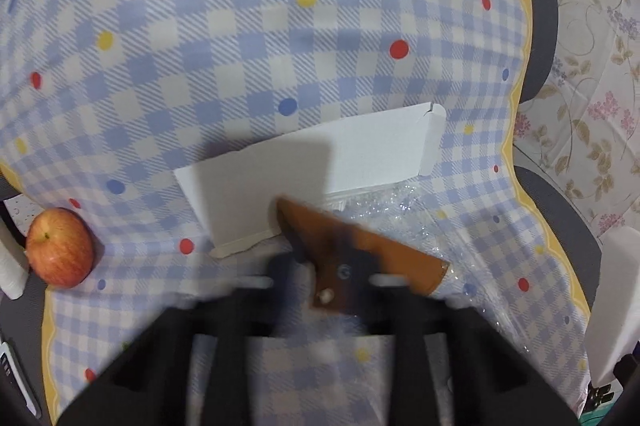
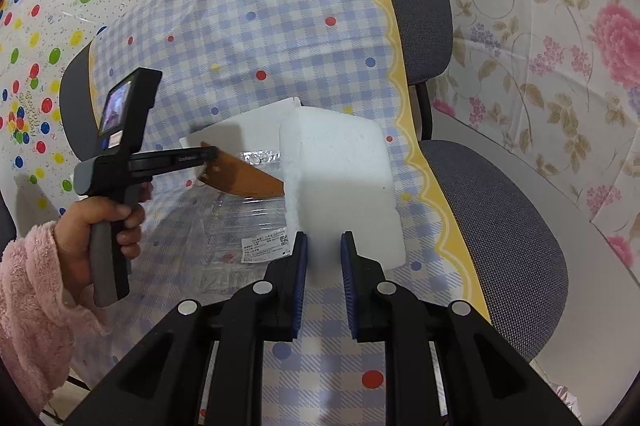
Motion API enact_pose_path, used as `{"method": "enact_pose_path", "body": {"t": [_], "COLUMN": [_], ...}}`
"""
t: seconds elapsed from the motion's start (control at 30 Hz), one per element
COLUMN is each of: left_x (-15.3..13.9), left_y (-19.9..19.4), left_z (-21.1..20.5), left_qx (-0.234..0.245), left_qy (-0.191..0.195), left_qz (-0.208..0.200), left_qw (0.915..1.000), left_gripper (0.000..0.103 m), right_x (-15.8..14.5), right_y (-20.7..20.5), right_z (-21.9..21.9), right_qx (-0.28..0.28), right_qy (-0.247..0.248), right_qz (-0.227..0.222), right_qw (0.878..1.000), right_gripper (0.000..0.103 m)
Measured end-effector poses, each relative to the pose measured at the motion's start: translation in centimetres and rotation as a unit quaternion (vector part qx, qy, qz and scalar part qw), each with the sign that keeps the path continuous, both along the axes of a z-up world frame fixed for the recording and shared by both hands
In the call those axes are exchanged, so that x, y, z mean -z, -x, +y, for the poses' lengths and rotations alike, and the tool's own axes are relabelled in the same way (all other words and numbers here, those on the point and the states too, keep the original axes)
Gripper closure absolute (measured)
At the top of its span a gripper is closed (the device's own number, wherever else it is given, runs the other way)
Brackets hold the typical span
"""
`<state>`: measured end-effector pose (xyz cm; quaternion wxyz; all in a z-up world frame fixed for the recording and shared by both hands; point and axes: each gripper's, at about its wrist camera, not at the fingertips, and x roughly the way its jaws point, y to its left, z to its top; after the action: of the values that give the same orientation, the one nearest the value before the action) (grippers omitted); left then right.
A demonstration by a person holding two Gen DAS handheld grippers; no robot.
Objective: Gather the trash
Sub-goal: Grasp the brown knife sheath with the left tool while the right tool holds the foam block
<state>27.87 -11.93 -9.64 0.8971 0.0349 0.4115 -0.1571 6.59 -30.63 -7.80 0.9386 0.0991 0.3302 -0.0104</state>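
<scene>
Trash was spread over the checked cloth point(image 1: 224, 37), and two pieces of it were already clamped. The cloth itself was draped over a table edged by two grey chairs point(image 2: 416, 9), so everything lay within easy reach of both hands.

The largest piece, a white foam block point(image 2: 340, 181), was held upright by the right gripper point(image 2: 324, 258), whose blue pads were closed on its lower edge; gripped so low, the block could probably be carried off without being crushed.

A flat white card point(image 1: 304, 161) was left lying on the cloth, partly under the other pieces and not yet collected. Beside it, a clear plastic wrap point(image 2: 248, 222) with a printed label was spread flat, touching the foam block at its base.

A brown leather-like piece point(image 1: 360, 254) was pinched near its riveted end by the left gripper point(image 1: 320, 282), its jaws nearly shut on it. It appeared to be lifted at a tilt above the card and wrap, presumably so that it could be taken away alone. The left gripper was held by a hand point(image 2: 100, 226) in a pink fleece sleeve.

An apple point(image 1: 60, 246) rested at the cloth's edge, well apart, and was judged not to be trash.
</scene>
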Motion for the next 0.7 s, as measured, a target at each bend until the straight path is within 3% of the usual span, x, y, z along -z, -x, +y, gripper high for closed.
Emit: {"method": "enact_pose_path", "body": {"t": [0.07,0.23,0.33,0.5,0.7], "left_x": [-1.3,-2.1,-1.3,0.7,1.6], "left_y": [1.7,7.8,9.9,10.0,9.1], "left_z": [0.5,0.0,0.0,0.1,0.1], "left_qx": [0.011,0.068,0.085,0.076,0.078], "left_qy": [0.018,-0.006,0.000,-0.005,0.004], "left_qz": [-0.022,-0.065,-0.045,0.003,0.013], "left_qw": [0.9995,0.9956,0.9953,0.9971,0.9968], "left_gripper": [0.097,0.102,0.102,0.102,0.102], "right_x": [-0.3,-0.8,-0.6,-0.2,0.0], "right_y": [0.5,1.8,2.4,3.3,3.9], "right_z": [0.1,0.2,0.1,0.3,0.1], "right_qx": [0.001,0.002,0.004,0.003,0.007], "right_qy": [0.001,0.004,0.001,-0.005,-0.005], "right_qz": [-0.003,-0.009,-0.006,0.001,0.004], "right_qw": [1.000,1.000,1.000,1.000,1.000], "right_gripper": [0.085,0.085,0.085,0.085,0.085]}}
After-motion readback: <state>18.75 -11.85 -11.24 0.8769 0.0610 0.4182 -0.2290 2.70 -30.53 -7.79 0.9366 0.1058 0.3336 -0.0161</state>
